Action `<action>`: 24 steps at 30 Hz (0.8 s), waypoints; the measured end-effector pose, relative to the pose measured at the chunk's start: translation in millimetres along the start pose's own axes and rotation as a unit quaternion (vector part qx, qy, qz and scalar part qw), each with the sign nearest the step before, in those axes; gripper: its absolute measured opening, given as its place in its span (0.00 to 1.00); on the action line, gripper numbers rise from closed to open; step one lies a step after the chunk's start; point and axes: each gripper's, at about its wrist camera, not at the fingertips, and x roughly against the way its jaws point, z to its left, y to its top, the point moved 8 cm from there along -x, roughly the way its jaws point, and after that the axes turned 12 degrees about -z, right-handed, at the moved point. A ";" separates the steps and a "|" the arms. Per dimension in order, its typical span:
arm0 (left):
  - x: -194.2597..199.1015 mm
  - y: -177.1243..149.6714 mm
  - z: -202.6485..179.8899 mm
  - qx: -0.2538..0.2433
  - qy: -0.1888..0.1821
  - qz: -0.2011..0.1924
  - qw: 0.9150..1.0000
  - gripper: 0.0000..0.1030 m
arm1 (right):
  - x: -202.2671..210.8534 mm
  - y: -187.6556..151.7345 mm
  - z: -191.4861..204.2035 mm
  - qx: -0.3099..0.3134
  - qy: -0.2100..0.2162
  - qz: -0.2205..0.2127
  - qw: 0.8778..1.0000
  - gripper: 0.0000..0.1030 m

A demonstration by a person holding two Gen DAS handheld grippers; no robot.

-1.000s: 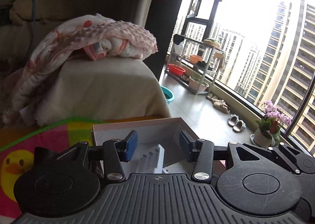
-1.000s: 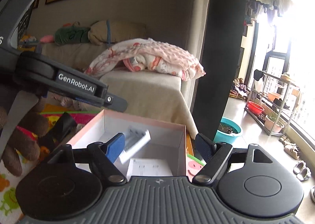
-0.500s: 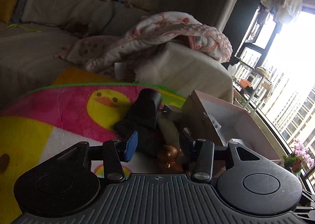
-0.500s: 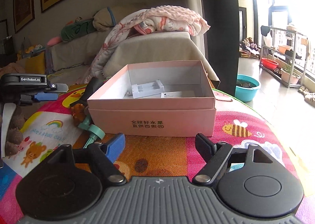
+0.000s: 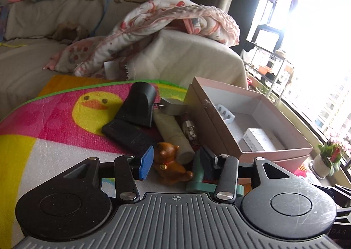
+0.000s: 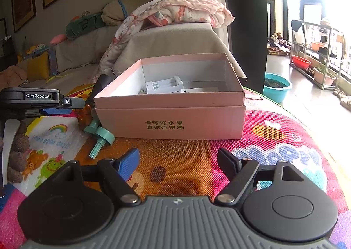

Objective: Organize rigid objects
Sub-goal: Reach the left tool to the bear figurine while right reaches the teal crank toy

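Observation:
A pink cardboard box (image 5: 219, 121) (image 6: 173, 113) stands on a colourful play mat and holds a white holder (image 6: 164, 84) and a white packet (image 5: 258, 139). Left of the box lies a pile: a brown bear figurine (image 5: 169, 163), a beige cylinder (image 5: 173, 137), a black nozzle (image 5: 140, 104), a black flat case (image 5: 129, 135), a metal piece (image 5: 188, 128) and a teal plastic part (image 5: 197, 181) (image 6: 98, 135). My left gripper (image 5: 175, 161) is open, its fingers on either side of the bear, not touching. My right gripper (image 6: 177, 161) is open and empty over the mat in front of the box.
A sofa with a pink blanket (image 5: 166, 23) stands behind the mat. A teal basin (image 6: 276, 86) and a shelf rack (image 6: 316, 62) stand by the bright window at the right. A potted plant (image 5: 329, 157) stands beyond the box.
My left gripper has swung from over the box down to the pile and now has its fingers around the bear. My right gripper has pulled back from the box and lowered over the mat.

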 end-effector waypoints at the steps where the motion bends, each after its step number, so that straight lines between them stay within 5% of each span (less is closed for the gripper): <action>1: 0.9 -1.1 -5.1 -0.003 -0.013 0.003 1.000 0.48 | 0.0 -0.3 0.3 0.000 0.000 0.001 1.000 0.77; 7: -5.2 -13.0 -24.0 -0.044 -0.029 0.028 0.998 0.42 | -2.7 -1.3 7.1 0.016 0.004 0.011 1.000 0.77; 14: 12.5 12.3 3.1 0.007 -0.006 -0.012 1.000 0.39 | -24.7 -0.4 66.0 0.079 0.077 0.061 0.992 0.77; 18: 25.2 19.7 24.6 0.029 0.016 -0.023 0.999 0.38 | -52.3 6.3 92.3 0.066 0.087 0.082 0.991 0.74; 24: 28.6 11.7 44.1 0.053 0.029 -0.012 0.998 0.38 | -66.6 3.9 103.8 0.073 0.090 0.097 0.989 0.29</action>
